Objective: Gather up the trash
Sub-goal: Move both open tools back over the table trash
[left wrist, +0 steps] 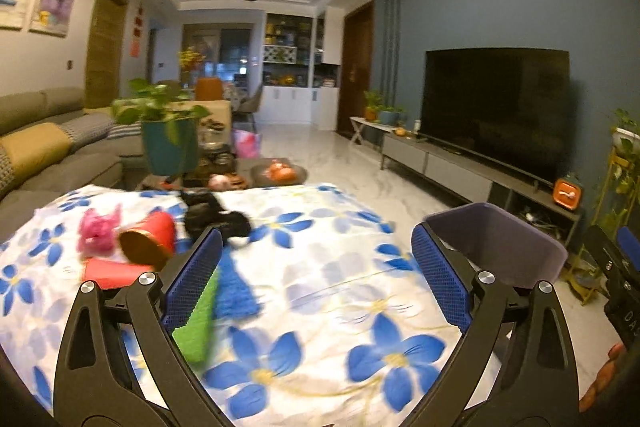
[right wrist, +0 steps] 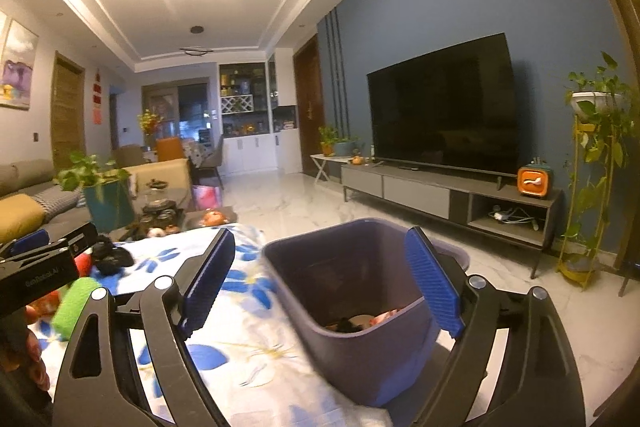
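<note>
Trash (left wrist: 146, 241) of crumpled shapes litters the soft floral cloth (left wrist: 320, 267).

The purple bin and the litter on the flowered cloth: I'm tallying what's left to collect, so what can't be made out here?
- Bin contents, right wrist view: the near wall hides all but a few scraps.
- Bin, left wrist view: the inside is hidden by the gripper finger.
- Green piece: motion blur, partly behind a finger.
- Black heap: blurred, unidentifiable.
- Pink lump: blurred.
</note>
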Motion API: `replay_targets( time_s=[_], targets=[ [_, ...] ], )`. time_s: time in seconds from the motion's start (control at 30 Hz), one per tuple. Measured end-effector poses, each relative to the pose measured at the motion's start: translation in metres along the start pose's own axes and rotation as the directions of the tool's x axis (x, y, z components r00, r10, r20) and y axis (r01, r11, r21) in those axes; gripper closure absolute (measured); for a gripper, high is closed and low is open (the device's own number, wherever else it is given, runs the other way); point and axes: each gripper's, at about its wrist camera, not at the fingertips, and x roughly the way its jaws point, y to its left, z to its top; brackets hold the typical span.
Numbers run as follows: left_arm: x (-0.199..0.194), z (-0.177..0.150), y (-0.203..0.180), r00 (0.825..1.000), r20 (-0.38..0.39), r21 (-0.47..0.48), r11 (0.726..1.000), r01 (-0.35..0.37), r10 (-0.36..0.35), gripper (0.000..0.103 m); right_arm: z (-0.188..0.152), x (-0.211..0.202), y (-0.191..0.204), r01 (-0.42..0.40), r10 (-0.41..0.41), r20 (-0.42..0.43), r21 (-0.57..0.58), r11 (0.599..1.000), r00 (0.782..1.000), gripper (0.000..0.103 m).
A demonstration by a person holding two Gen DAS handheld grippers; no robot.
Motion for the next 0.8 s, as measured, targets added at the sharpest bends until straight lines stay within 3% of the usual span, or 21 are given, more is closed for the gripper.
replay_targets(
  time_s=[0.43, 0.8],
  targets=[
    [-0.043, -0.008, 0.069, 0.988, 0.004, -0.055, 0.987, -0.152, 0.153, 0.009, -0.005, -0.017, 0.052, -0.111, 0.110, -0.017, -0.031, 0.993, 0.994, 0.019],
    [-0.056, -0.013, 0.091, 0.981, -0.001, -0.069, 0.978, -0.195, 0.196, 0.009, -0.012, -0.023, 0.082, -0.156, 0.154, -0.033, -0.068, 0.985, 0.988, 0.019]
  ],
)
